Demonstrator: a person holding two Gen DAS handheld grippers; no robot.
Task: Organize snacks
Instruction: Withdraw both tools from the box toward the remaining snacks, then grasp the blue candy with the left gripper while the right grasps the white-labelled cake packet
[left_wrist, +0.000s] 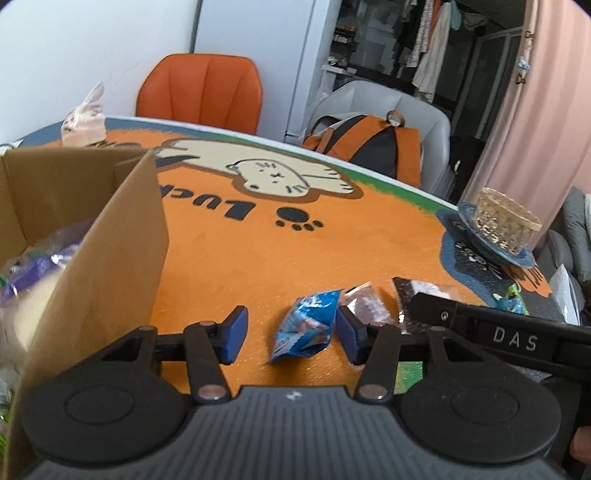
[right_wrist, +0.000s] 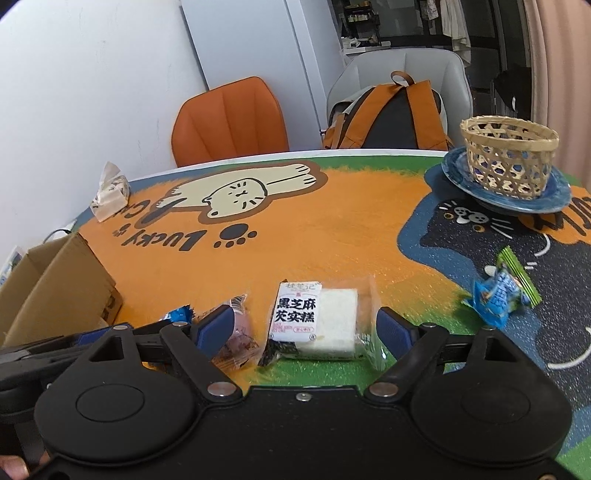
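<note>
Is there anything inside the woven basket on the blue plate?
No, the woven basket on the blue plate looks empty.

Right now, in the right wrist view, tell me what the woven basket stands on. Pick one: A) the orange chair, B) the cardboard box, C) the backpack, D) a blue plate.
D: the woven basket stands upright on a blue plate at the far right of the table mat, well away from the cardboard box at the left edge.
</note>
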